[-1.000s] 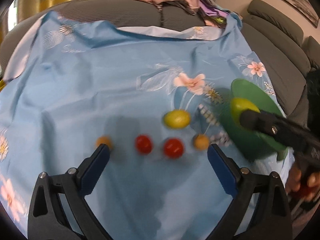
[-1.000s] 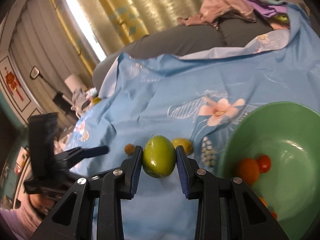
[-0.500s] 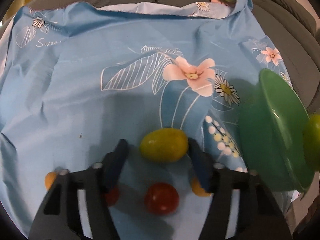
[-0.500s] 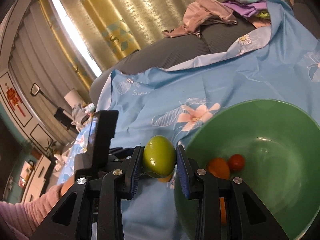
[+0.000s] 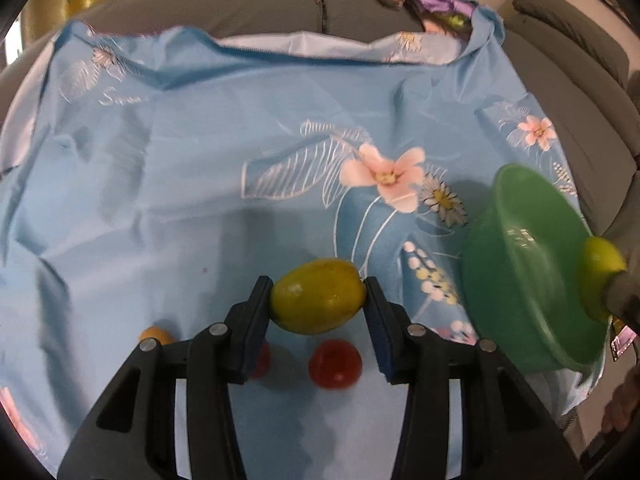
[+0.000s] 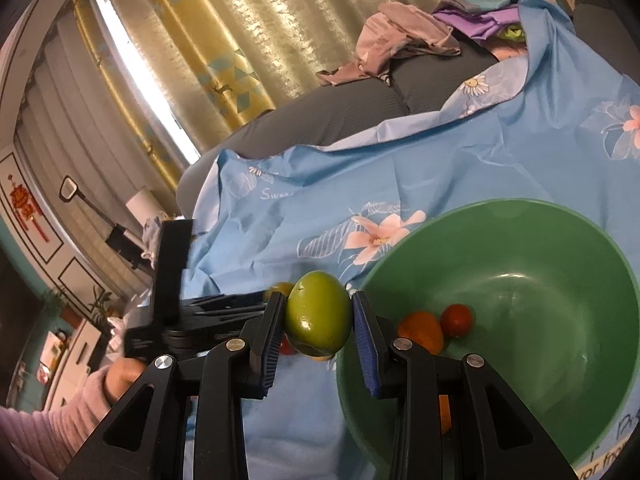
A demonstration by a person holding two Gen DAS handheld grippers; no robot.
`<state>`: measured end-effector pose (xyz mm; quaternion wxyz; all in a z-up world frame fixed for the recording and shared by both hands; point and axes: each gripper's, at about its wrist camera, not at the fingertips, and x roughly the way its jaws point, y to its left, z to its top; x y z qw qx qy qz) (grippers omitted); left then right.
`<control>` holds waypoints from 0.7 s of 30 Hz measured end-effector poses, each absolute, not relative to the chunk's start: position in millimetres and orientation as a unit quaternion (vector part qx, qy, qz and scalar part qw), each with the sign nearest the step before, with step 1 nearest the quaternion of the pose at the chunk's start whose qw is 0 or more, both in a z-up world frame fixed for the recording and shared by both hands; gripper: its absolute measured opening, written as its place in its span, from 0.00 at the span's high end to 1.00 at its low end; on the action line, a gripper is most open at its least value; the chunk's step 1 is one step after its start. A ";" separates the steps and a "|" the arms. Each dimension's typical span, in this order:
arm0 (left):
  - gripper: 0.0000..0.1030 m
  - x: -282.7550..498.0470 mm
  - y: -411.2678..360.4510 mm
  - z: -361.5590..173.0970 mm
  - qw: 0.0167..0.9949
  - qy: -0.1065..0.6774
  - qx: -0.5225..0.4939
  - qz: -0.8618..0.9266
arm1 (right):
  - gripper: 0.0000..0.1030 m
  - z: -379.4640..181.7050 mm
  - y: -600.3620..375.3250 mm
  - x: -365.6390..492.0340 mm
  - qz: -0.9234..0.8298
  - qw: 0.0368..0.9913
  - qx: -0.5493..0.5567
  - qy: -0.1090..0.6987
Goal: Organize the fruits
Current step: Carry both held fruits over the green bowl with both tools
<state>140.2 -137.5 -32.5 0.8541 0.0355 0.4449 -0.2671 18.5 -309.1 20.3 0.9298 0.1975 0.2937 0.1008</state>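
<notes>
Left gripper (image 5: pixel 318 304): jaws clamped endwise on a yellow fruit (image 5: pixel 318 301), over the blue cloth (image 5: pixel 200 160). Right gripper (image 6: pixel 318 322): jaws clamped on a green fruit (image 6: pixel 318 319) beside the rim of the green bowl (image 6: pixel 520 248), not yet over it. Risk: releasing there drops the green fruit outside the bowl. Risk: the round yellow fruit may squirt from its end-on grip. Red tomato (image 5: pixel 335 363) remains on the cloth.
</notes>
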 end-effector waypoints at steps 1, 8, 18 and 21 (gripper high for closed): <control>0.56 134.5 -134.8 -25.5 0.857 0.439 0.035 -0.269 | 0.66 21.1 -309.9 16.8 0.100 0.930 0.199 0.292; 0.56 103.9 -146.9 10.3 0.864 0.403 0.044 -0.298 | 0.66 26.9 -315.8 -0.7 0.096 0.933 0.207 0.279; 0.56 64.8 -208.6 36.3 0.847 0.375 0.088 -0.367 | 0.66 31.9 -346.1 -31.7 0.063 0.937 0.222 0.261; 0.56 57.9 -230.7 36.8 0.841 0.374 0.105 -0.377 | 0.66 29.8 -355.3 -38.5 0.050 0.938 0.226 0.260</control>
